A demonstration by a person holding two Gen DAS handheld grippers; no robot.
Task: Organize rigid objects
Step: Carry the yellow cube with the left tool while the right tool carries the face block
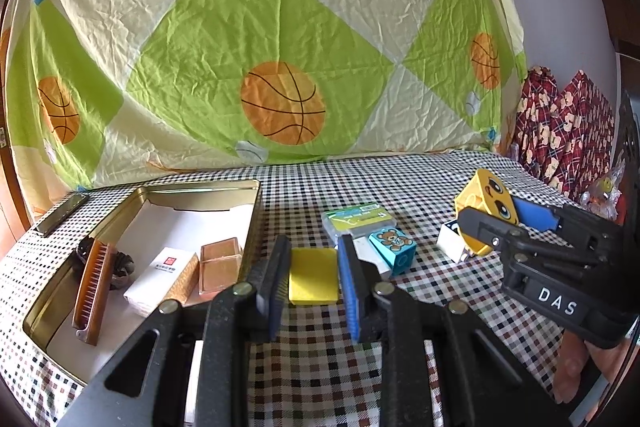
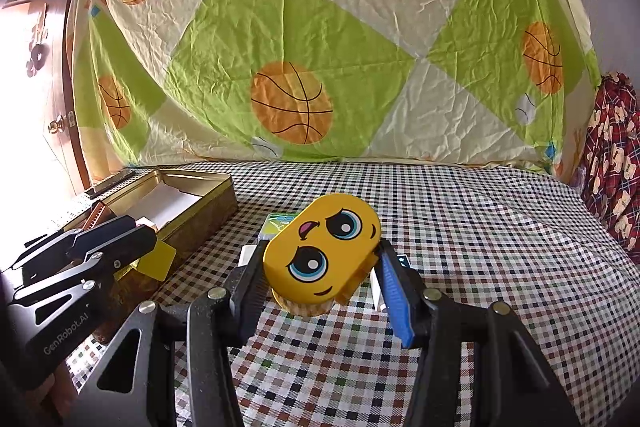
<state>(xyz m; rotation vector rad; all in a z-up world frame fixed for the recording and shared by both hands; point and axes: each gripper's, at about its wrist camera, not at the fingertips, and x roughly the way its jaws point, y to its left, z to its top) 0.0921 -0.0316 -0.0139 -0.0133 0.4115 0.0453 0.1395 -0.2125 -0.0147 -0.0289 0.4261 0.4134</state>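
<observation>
Now both grippers hold a thing above the checked tablecloth (image 1: 420, 187).

Nearest, the left gripper (image 1: 314, 279) has its jaws closed on a flat yellow square card (image 1: 313, 275), just beside the open gold metal tin (image 1: 224, 187). The right gripper (image 2: 320, 275) clamps a yellow oval plastic box with a cartoon face (image 2: 322, 249), tilted. Behind lie a blue bear-printed small box (image 1: 394, 247) and a green flat packet (image 1: 356, 217).

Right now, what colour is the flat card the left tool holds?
Yellow; the card sits between the left tool fingers, clearest in the left wrist view.
</observation>
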